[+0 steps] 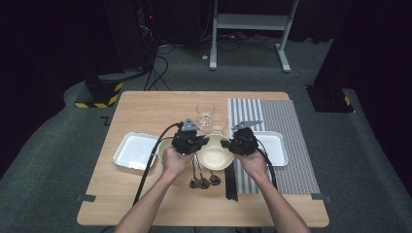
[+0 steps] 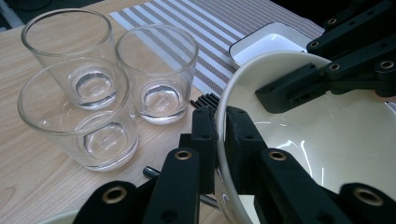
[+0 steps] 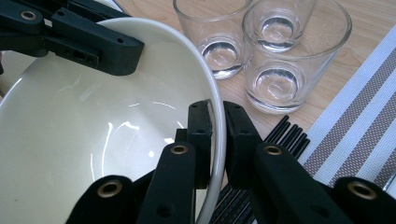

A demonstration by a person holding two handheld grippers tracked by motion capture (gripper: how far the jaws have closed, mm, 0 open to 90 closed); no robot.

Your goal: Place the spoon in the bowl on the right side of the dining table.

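I see the wooden surface (image 1: 145,104) first, it is the largest thing, and it carries everything else. On its right part lies a striped placemat (image 1: 286,116) with grey and white bands. A white rectangular tray (image 1: 132,150) sits on the left side of the surface, and a second tray (image 1: 274,145) lies on the placemat at the right.

Between the two trays, near the middle of the surface, is the cream bowl (image 1: 214,158), which I hold with both claws. My left claw (image 1: 206,141) is closed on the left rim of the bowl: in the left gripper view one jaw stands outside the wall and the other inside, and both press on the rim (image 2: 223,140). My right claw (image 1: 224,144) is closed on the opposite rim in the same way, one jaw at each side of the wall (image 3: 217,135). I cannot tell if the bowl rests on the surface or is a little above it.

Just behind the bowl stand three clear drinking glasses (image 1: 205,110), upright and empty, close together in a small group (image 2: 156,70). In front of the bowl, toward me, lie dark spoons (image 1: 204,182) side by side. To the right of them, at the edge of the placemat, lies a bundle of black chopsticks (image 1: 231,184), and their tips show under the bowl (image 3: 287,135).
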